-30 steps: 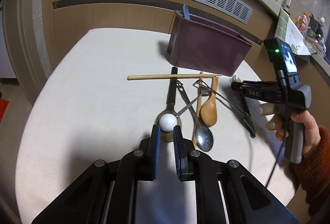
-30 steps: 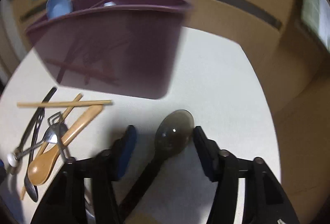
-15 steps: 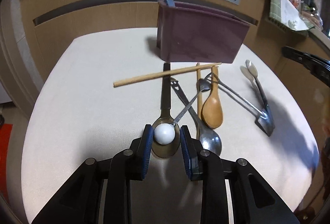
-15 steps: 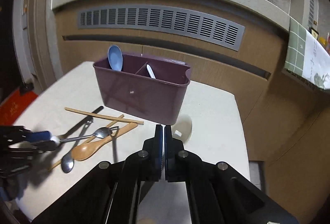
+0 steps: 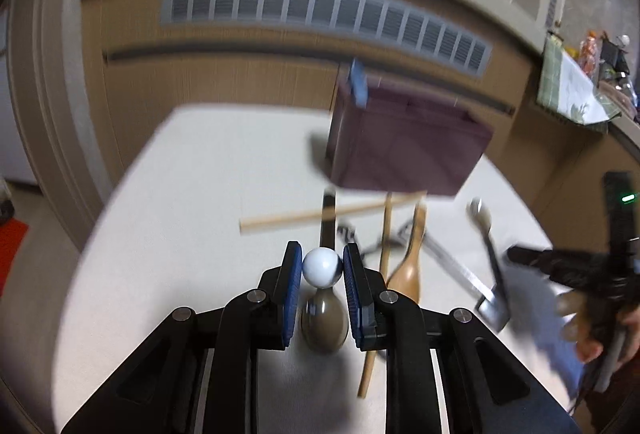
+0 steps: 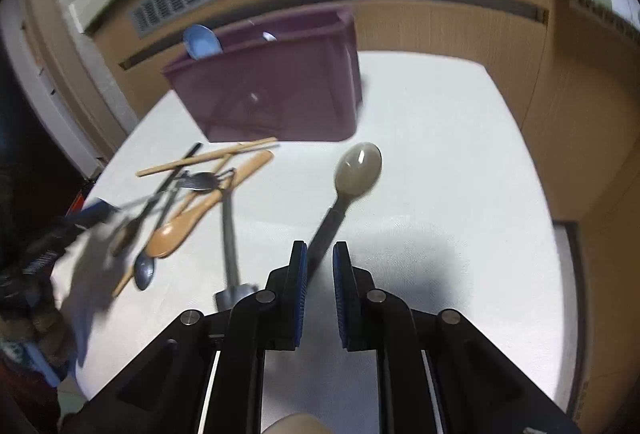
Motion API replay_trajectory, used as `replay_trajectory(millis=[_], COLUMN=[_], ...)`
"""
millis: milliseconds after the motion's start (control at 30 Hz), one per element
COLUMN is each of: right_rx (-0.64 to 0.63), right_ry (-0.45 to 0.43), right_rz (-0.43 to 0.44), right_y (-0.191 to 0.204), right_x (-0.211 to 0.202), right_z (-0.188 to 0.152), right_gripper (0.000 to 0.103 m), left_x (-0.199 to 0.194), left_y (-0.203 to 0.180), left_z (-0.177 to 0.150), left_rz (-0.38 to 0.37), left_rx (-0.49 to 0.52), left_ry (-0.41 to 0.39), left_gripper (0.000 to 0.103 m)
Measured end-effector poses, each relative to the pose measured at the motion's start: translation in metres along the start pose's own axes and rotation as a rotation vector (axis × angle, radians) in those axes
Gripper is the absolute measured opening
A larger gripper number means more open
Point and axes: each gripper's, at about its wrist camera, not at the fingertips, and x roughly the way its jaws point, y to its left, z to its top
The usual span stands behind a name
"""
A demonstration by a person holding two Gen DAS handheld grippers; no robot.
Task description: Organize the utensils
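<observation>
Between left claw [image 5: 319,272] pads — white ball [image 5: 321,266], gripped

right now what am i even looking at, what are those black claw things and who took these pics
Each picture comes from a camera fixed on a hand-held gripper: a black two-finger tool a person holds, one per hand. The left hand-held gripper has its blue pads around a white ball, the end of a thin utensil. The right hand-held gripper has its pads around the dark handle of a grey spoon. Both look over a white table. On it stand a purple caddy, with a blue spoon inside, and a loose pile: chopsticks, a wooden spoon, metal pieces.
</observation>
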Motion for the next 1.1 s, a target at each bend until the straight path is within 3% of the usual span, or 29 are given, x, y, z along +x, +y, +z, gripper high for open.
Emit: replay_trajectory(millis=[133, 333, 367, 500, 533, 600, 667, 800, 900, 1033, 1100], right_rx=[0.038, -0.061, -0.080, -0.085, -0.086, -0.085, -0.086, -0.121, -0.151, -0.167, -0.179], right_ry=[0.043, 0.047, 0.045, 0.027, 0.021, 0.003, -0.028, -0.131, -0.188, -0.206, -0.207], right_rz=[-0.011, -0.189, -0.219, -0.231, -0.219, -0.196, -0.186, -0.175, -0.161, -0.110, -0.089], right_y=[0.003, 0.018, 0.021, 0.019, 0.017, 0.013, 0.011, 0.016, 0.021, 0.027, 0.034], right_x=[0.023, 0.052, 0.056, 0.062, 0.061, 0.054, 0.038, -0.002, -0.029, -0.045, -0.052], right_z=[0.011, 0.038, 0.042, 0.048, 0.047, 0.042, 0.035, 0.026, 0.025, 0.026, 0.021], right_gripper=[0.014, 0.016, 0.018, 0.029, 0.026, 0.012, 0.002, 0.002, 0.002, 0.002, 0.002], left_x=[-0.019, -0.035, -0.037, -0.047, -0.048, -0.046, -0.044, -0.033, -0.023, -0.007, -0.005], left_y=[-0.010, -0.018, -0.019, -0.017, -0.017, -0.015, -0.008, 0.020, 0.036, 0.030, 0.023], left_z=[0.019, 0.034, 0.036, 0.038, 0.037, 0.036, 0.033, 0.027, 0.015, -0.007, -0.014], left_rz=[0.000, -0.029, -0.033, -0.046, -0.046, -0.039, -0.028, -0.009, -0.038, -0.098, -0.123], left_rx=[0.047, 0.062, 0.061, 0.055, 0.058, 0.063, 0.034, -0.064, -0.118, -0.072, -0.037], left_ry=[-0.079, -0.131, -0.141, -0.161, -0.162, -0.156, -0.148, -0.092, -0.026, 0.084, 0.099], left_gripper=[0.021, 0.017, 0.010, 0.009, 0.009, 0.009, 0.009, 0.011, 0.011, 0.020, 0.022])
